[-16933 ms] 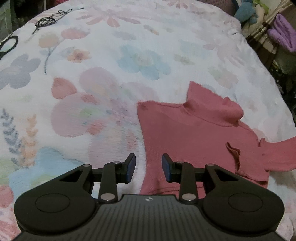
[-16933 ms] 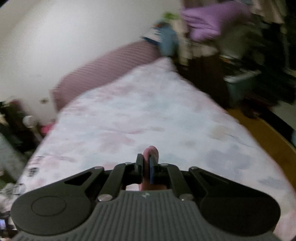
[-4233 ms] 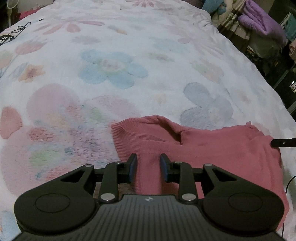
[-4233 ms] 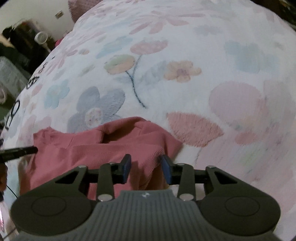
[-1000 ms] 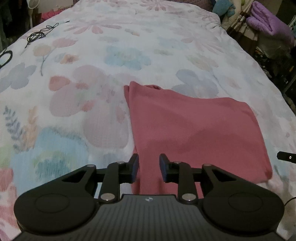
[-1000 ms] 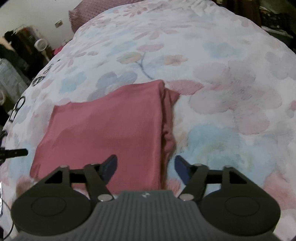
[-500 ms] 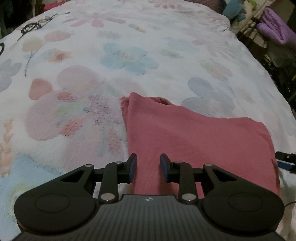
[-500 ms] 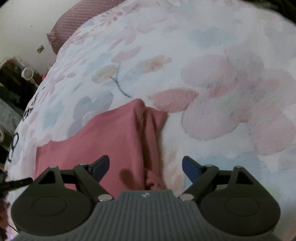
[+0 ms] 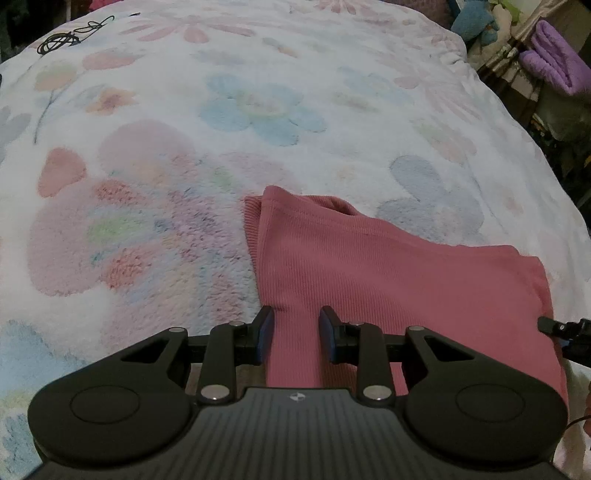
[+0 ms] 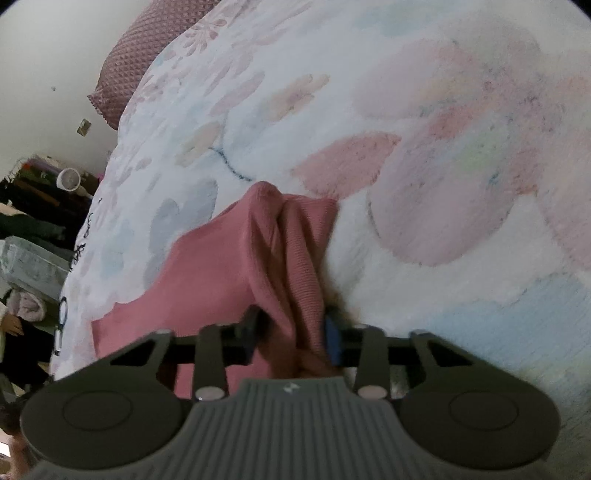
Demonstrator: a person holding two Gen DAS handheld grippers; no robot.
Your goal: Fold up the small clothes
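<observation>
A pink ribbed garment [image 9: 388, 269] lies folded into a rough rectangle on the flowered blanket [image 9: 258, 110]. My left gripper [image 9: 295, 328] hovers over its near left corner, open, with the cloth showing flat between the fingers and no pad touching it. In the right wrist view the same garment [image 10: 214, 266] is bunched into upright folds at its right edge. My right gripper [image 10: 293, 332] is closing its jaws there, and the gathered cloth fills the gap between the pads. A black tip of the right gripper [image 9: 554, 326] shows at the garment's far right side.
A black cable [image 9: 62, 40] lies coiled at the blanket's far left. Beyond the bed's right edge are a purple towel [image 9: 554, 66] and a blue plush toy [image 9: 476, 22]. A mauve pillow [image 10: 147, 55] sits at the bed's head, with a small white fan [image 10: 68, 179] beside the bed.
The right gripper has come down onto the garment's edge, rolled, and gone from wide open to closed on bunched cloth. The left gripper has moved closer to the garment's corner.
</observation>
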